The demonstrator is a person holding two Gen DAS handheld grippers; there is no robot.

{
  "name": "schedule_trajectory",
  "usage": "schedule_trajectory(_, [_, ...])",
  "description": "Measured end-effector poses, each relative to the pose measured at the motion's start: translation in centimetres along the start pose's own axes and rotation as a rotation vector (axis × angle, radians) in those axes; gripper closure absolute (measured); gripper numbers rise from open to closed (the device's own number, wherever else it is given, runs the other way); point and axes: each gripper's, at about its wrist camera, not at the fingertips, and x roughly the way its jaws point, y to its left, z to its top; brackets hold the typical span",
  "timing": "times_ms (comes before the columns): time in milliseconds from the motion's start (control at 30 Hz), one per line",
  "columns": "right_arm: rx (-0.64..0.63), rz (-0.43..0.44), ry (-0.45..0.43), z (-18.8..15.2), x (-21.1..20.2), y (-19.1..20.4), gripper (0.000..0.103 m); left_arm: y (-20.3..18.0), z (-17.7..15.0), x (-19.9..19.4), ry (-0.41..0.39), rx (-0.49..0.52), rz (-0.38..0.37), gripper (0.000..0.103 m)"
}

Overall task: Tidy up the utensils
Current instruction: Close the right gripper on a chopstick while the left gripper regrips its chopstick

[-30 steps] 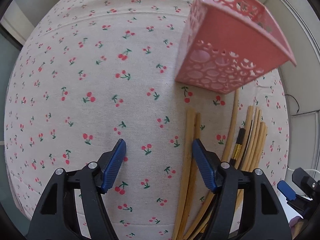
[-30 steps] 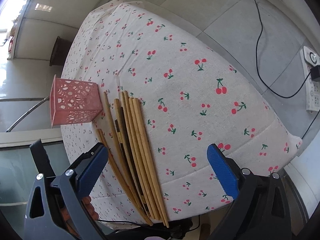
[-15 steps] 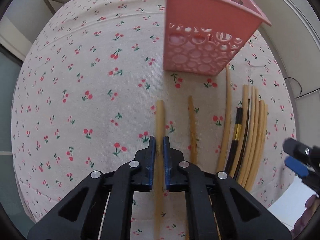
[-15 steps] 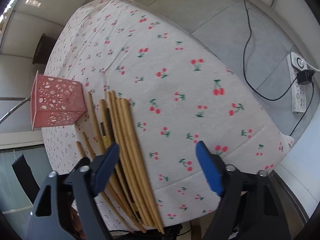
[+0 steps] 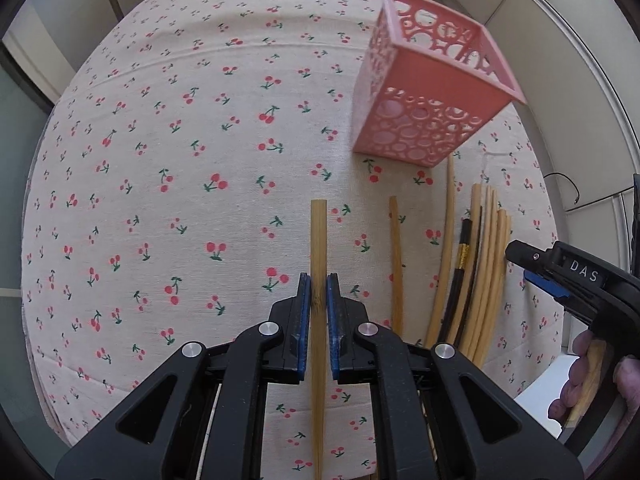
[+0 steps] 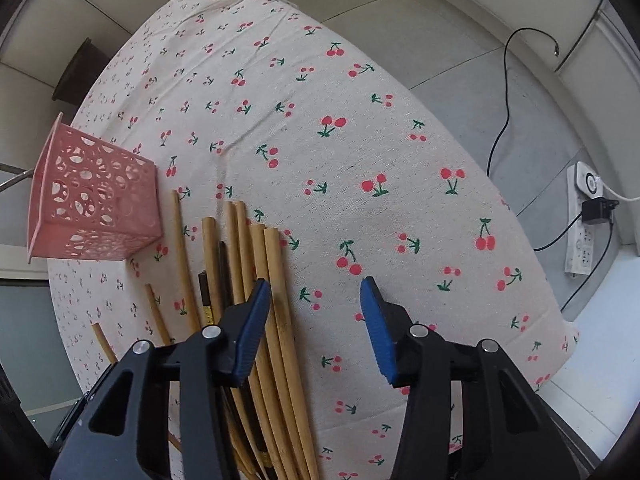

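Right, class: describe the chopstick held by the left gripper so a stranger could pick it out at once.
Start at the pink perforated plastic basket on the cherry-print tablecloth. Nearer the camera lie pale bamboo chopsticks. The flat, square-ended bamboo chopstick is leftmost, apart from the bundle, the only one clamped in the left gripper.

left hand-held gripper (image 5: 319, 300): black frame | blue pads | silver screws

The left wrist view looked down from close above the cherry tablecloth (image 5: 192, 128); the right wrist view looked across from its edge. Both took in the pink basket (image 5: 432, 92) (image 6: 92, 208).
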Motion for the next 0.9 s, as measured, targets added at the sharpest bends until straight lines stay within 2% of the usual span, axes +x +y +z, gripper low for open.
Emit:
schedule_trajectory(100, [-0.034,-0.044,-0.013,-0.1,0.2,0.8,0.056,1.4,0.6,-1.2,0.006,-0.011,0.011,0.095])
schedule_trajectory(267, [-0.071,-0.078,-0.038,-0.3,0.3,1.7,0.057,1.0,1.0,-1.0,0.011,-0.015,0.016,0.095])
schedule_trajectory(367, [-0.086,-0.075,-0.039,-0.7,0.3,1.9,0.064,1.2,0.8,-1.3,0.008,-0.009,0.018,0.094])
schedule_trajectory(433, [-0.119,-0.109,-0.051,-1.0,0.2,1.8,0.073,1.2,0.8,-1.4,0.005,-0.007,0.02,0.094])
schedule_trajectory(600, [-0.282,-0.209,-0.133,-2.4,0.8,4.5,0.073,0.8,0.6,-1.7,-0.002,0.0,0.021,0.094])
schedule_trajectory(667, [-0.324,-0.222,-0.154,-2.8,0.9,5.4,0.083,0.7,0.4,-1.9,-0.013,0.007,0.021,0.094])
schedule_trajectory(733, [-0.323,-0.187,-0.15,-2.9,0.8,5.4,0.093,0.8,0.3,-2.6,-0.038,0.007,-0.001,0.095])
schedule_trajectory(833, [-0.263,-0.08,-0.135,-2.5,0.0,3.9,0.095,0.9,0.1,-4.3,-0.095,0.01,-0.08,0.098])
schedule_trajectory(900, [-0.247,-0.008,-0.175,-2.4,-1.6,3.2,0.095,0.9,0.0,-5.9,-0.149,0.02,-0.123,0.098])
